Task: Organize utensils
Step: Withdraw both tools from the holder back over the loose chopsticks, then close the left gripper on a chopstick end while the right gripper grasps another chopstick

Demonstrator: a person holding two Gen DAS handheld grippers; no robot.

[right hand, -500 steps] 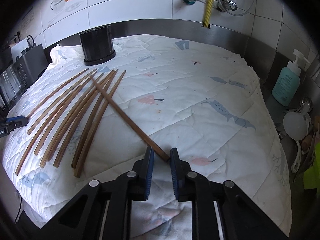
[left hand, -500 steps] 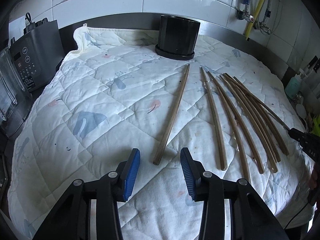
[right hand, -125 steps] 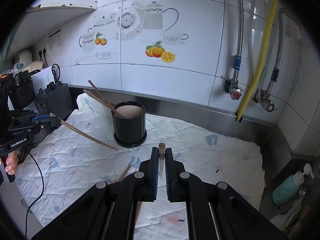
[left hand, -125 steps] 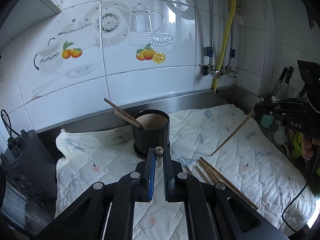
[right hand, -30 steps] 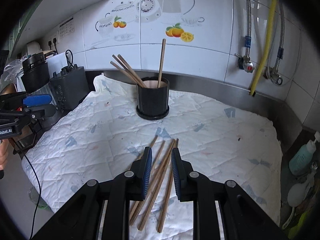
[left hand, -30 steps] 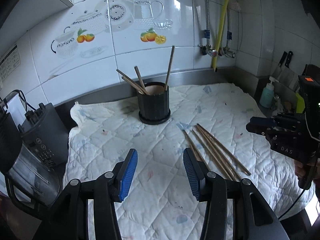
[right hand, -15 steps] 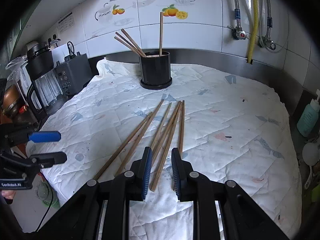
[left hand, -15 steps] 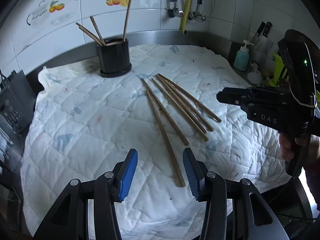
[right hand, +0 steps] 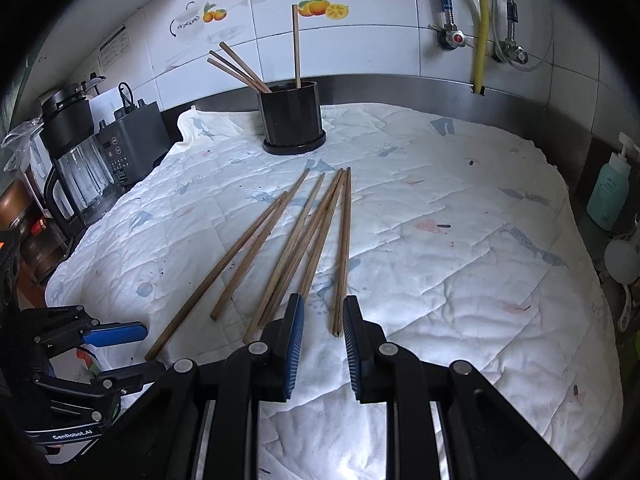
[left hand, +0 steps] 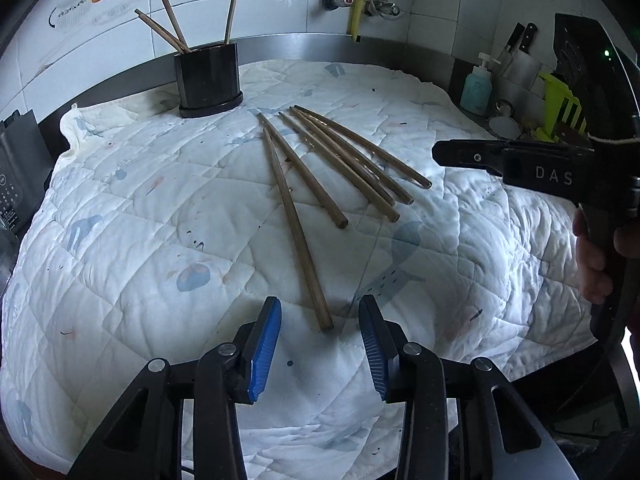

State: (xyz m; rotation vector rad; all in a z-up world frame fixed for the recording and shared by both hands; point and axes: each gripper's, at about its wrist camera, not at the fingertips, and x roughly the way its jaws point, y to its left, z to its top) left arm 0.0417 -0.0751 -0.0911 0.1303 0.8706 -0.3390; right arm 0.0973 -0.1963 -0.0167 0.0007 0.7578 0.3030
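Left wrist: left gripper [left hand: 320, 340] closing astride chopstick [left hand: 296, 224].

White letters "DAS" stand on the black body of the right tool [left hand: 536, 172] (any further letters are hidden). "GenRobot.AI" stands in white on the left tool [right hand: 116, 354], low on its black frame.

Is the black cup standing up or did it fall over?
Standing up. The black cup sits flat on the white cloth, with four chopsticks sticking out of its top.
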